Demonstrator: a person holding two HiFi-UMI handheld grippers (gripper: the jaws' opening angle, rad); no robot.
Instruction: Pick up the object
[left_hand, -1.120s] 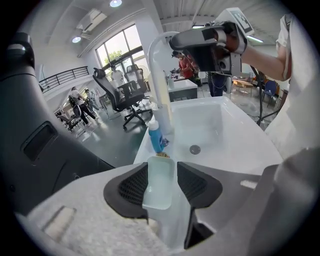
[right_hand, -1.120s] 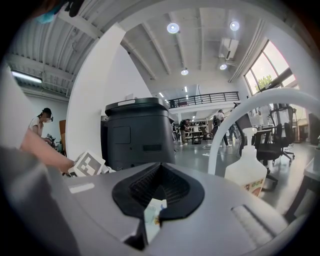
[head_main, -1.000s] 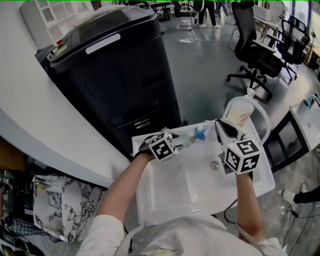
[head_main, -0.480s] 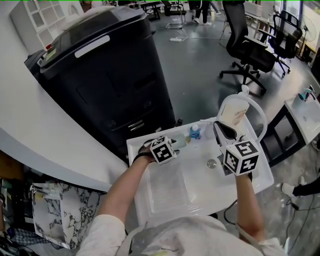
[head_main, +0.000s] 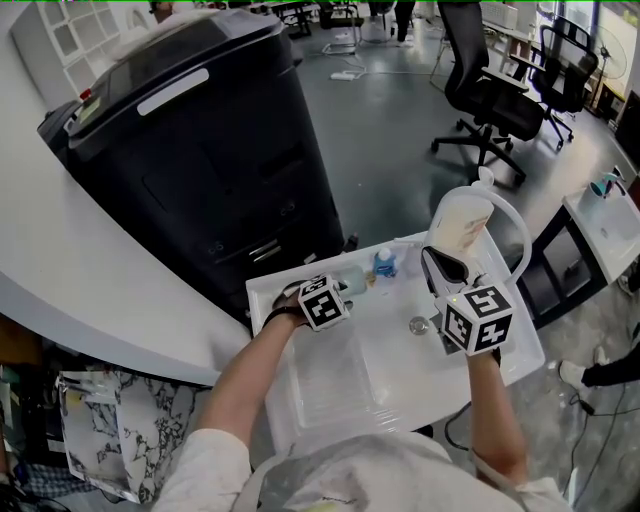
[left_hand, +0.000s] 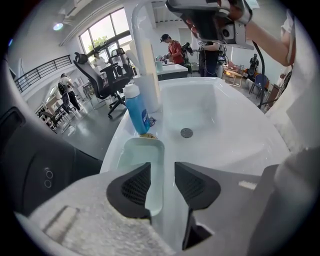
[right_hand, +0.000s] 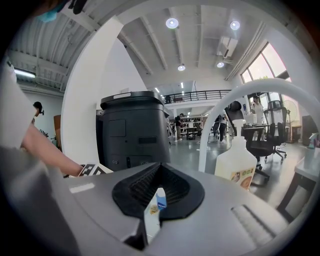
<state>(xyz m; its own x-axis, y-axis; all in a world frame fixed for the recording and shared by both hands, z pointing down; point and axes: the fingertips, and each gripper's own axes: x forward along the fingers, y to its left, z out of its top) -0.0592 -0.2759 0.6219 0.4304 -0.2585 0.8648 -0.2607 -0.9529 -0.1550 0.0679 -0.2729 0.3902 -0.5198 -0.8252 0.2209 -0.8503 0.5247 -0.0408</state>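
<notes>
Head view, sink: the white sink (head_main: 400, 365) fills the lower middle of the frame.
Head view, dish: a pale green dish (head_main: 356, 279) sits on the sink's upper-left rim. A blue bottle (head_main: 385, 263) stands just beside it, to the right.
Head view, left tongs (head_main: 345, 287): tilted steeply down at the dish's lower-left end.
Head view, right tongs (head_main: 440, 265): well apart at right of centre, near the pump bottle (head_main: 458, 225). The left hand is clearly the nearer one.
Left gripper view, dish (left_hand: 142, 162): its long axis runs up the frame, straight away from the tongs towards the blue bottle (left_hand: 137, 111).
Left gripper view, left tongs (left_hand: 162, 185): the jaws stand apart and have just been closing. They straddle the dish's right-hand wall, one pad over the inside and one outside. Neither pad looks pressed on yet.
Right gripper view, right tongs (right_hand: 159, 170): tips together, holding nothing.
Likely next move: a pinch across that thin wall, square to the long axis.
</notes>
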